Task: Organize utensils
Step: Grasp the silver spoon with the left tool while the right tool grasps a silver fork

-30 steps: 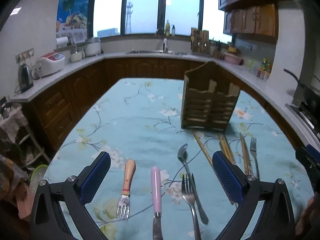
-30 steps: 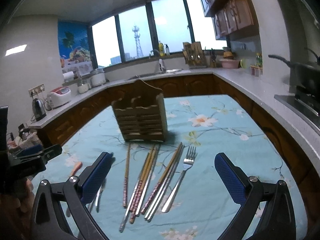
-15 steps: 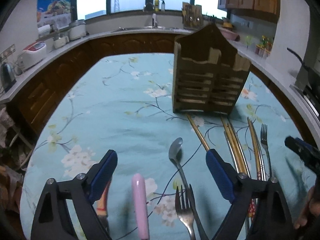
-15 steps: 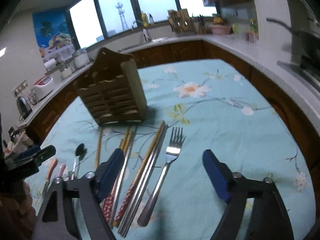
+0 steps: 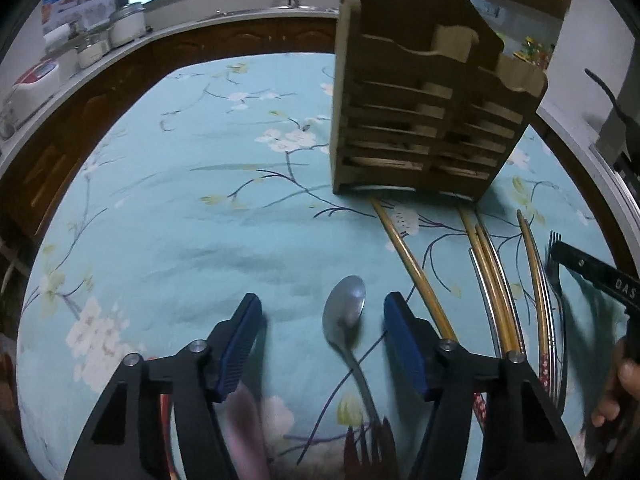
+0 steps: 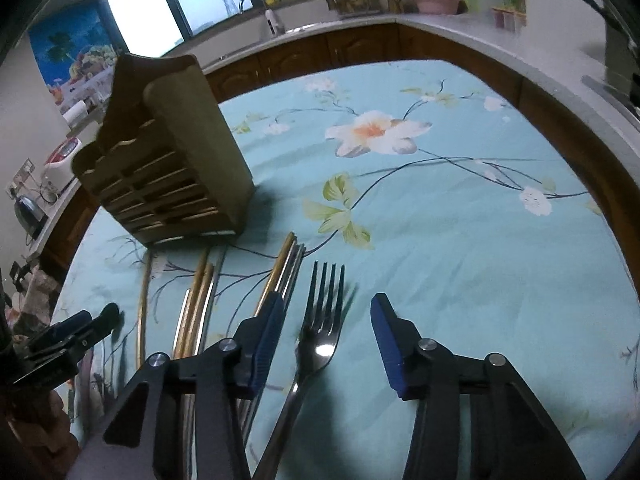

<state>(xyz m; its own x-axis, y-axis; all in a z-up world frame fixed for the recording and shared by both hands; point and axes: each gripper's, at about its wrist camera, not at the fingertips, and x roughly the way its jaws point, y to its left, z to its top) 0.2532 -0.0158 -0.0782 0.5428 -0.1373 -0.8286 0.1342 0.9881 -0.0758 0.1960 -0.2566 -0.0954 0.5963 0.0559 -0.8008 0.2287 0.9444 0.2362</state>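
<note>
**Both grippers closing in on cutlery, nothing grabbed yet**

Fingers first: the left gripper (image 5: 323,312) has its blue pads apart and closing, with the bowl of a spoon (image 5: 345,309) sitting between them. No pad is touching it as far as I can see. Same deal on the other side: the right gripper (image 6: 325,328) is closing around the head of a fork (image 6: 322,322), gaps visible on both sides.

Everything's laid flat on the floral tablecloth (image 5: 200,200), handles pointing toward the person, which I'd guess is why each gripper comes in from that end, straddling the piece lengthwise. A bunch of chopsticks (image 6: 200,292) lies just left of the fork. The wooden utensil holder (image 5: 424,120) stands upright right behind them, seemingly empty, so that's probably where it all goes.
</note>
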